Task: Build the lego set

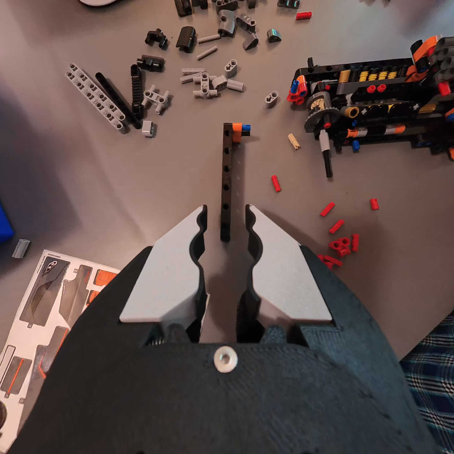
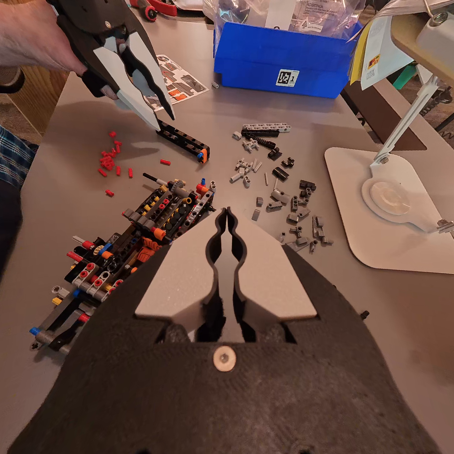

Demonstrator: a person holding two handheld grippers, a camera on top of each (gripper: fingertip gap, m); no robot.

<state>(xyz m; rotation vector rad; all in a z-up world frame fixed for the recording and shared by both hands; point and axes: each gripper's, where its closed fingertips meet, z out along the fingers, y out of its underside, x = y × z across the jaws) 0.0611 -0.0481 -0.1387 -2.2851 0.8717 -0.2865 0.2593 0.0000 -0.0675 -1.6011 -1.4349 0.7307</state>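
A long black beam point(image 1: 226, 181) with an orange piece and a blue pin point(image 1: 237, 131) at its far end lies on the grey table. My left gripper point(image 1: 226, 208) is open, its fingers on either side of the beam's near end with a gap on each side. The right wrist view shows the left gripper point(image 2: 164, 121) tilted down at that beam point(image 2: 183, 141). My right gripper point(image 2: 227, 210) is shut and empty, hovering over the edge of the partly built black, grey and orange model point(image 2: 147, 233). In the left wrist view the model point(image 1: 380, 103) sits at the right.
Red pins point(image 1: 339, 245) lie scattered right of the beam, with a tan pin point(image 1: 294, 141) nearby. Loose grey and black parts point(image 2: 282, 191) spread beyond it. A blue bin point(image 2: 270, 59), a sticker sheet point(image 2: 179, 81) and a white stand base point(image 2: 393, 208) border the work area. The grippers' ends are close to 20 cm from one another. The tan pin point(image 1: 294, 141) is about 9 cm from my left fingertips and 15 cm from my right.
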